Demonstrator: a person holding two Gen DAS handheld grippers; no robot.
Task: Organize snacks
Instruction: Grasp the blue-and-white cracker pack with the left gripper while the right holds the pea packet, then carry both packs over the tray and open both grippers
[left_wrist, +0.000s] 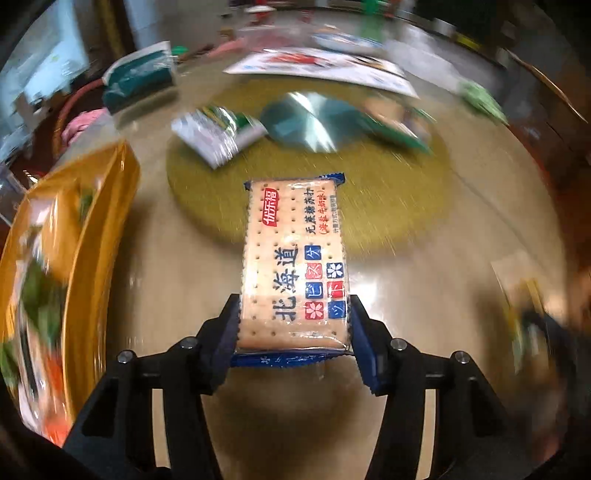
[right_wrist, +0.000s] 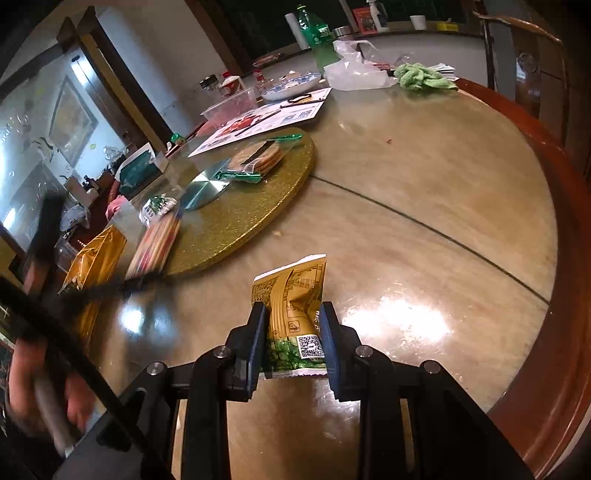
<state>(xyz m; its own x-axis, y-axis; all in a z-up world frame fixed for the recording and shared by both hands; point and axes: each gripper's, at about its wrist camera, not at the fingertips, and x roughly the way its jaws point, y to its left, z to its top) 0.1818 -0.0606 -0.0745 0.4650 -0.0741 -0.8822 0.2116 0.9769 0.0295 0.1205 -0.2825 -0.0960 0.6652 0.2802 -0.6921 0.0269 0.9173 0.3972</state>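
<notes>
Left hand-held gripper (left_wrist: 293, 328) clamps flat glossy cracker packet (left_wrist: 293, 266); right (right_wrist: 293, 339) pinches crinkled gold pouch (right_wrist: 291, 310).

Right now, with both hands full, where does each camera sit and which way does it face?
Left wrist: on the left gripper, looking steeply down its fingers at the cracker packet clamped there, gold turntable beyond; only black fingers show.
Right wrist: on the right gripper, angled across the table, clamping a gold snack pouch; a blurred hand shows lower left.
Shared: turntable, silver disc, green-white packet, printed sheet.
</notes>
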